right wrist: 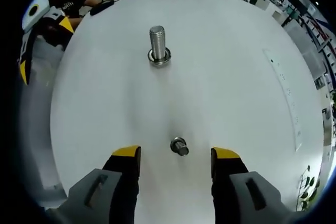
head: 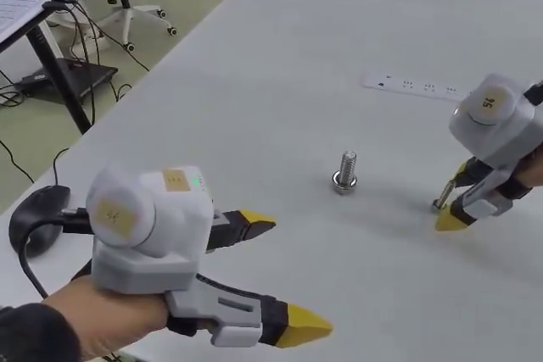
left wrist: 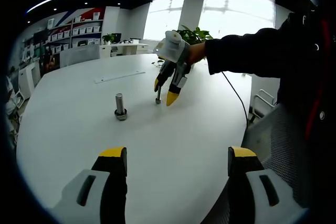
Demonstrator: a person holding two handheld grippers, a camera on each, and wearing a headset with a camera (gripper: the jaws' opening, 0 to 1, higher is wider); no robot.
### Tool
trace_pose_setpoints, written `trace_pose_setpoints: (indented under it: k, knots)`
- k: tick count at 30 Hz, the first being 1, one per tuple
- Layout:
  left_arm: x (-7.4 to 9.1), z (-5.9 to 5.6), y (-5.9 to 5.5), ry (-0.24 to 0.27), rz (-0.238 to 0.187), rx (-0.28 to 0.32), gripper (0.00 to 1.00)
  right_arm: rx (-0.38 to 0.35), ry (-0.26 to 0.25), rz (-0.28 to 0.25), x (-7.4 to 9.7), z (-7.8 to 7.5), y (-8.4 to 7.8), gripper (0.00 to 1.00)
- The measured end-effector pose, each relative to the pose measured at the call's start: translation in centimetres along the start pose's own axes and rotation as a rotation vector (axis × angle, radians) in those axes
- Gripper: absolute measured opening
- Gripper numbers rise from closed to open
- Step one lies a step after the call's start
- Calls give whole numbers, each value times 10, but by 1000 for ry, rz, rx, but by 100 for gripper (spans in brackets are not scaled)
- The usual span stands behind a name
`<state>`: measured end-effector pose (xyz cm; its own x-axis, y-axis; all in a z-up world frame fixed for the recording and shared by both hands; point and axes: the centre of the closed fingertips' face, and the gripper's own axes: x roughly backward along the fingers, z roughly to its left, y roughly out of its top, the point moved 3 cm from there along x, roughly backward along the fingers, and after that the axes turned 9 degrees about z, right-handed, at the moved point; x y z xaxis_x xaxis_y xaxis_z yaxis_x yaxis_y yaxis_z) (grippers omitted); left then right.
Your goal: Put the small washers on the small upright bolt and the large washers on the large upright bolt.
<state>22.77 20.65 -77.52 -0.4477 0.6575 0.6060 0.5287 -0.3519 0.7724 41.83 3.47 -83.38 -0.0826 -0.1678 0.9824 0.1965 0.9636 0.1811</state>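
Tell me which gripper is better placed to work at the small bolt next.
Right. The right gripper is open, its jaws either side of the small bolt. The left gripper, also open, sits well back, with the large bolt between.

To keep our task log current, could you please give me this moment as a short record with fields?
surface: white table, power strip lying at its far side
large bolt: upright mid-table, with a metal ring around its base; washer count cannot be told
small bolt: upright, standing between the jaws of the right gripper, apart from both
right gripper: open, tips pointing down at the table
left gripper: open, holding nothing, above the near part of the table
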Motion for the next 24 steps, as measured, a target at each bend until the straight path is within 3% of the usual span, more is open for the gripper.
trace_pose_setpoints:
  k: [4, 6, 10, 12, 13, 16, 19, 24]
  knots:
    - [0, 0, 0, -2, 1, 0, 78, -53, -13, -49, 1, -2, 0, 70]
    - [0, -1, 0, -3, 0, 0, 78, -105, 10, -107, 3, 1, 5, 77]
    - [0, -1, 1, -4, 0, -2, 79, -121, 19, -115, 5, 3, 0, 87]
    - [0, -1, 1, -5, -1, -2, 79, -145, 21, -166, 6, 4, 5, 94]
    - [0, -1, 1, -5, 0, -3, 79, -140, 26, -154, 8, 6, 1, 95]
    - [1, -1, 2, -6, -3, -2, 79, -145, 9, -183, 9, 7, 1, 100]
    - [1, -1, 2, -7, -4, -5, 79, -165, 6, -225, 12, 10, 1, 100]
    - [1, -2, 3, -12, -4, -8, 79, -185, -6, -253, 15, 16, -5, 100]
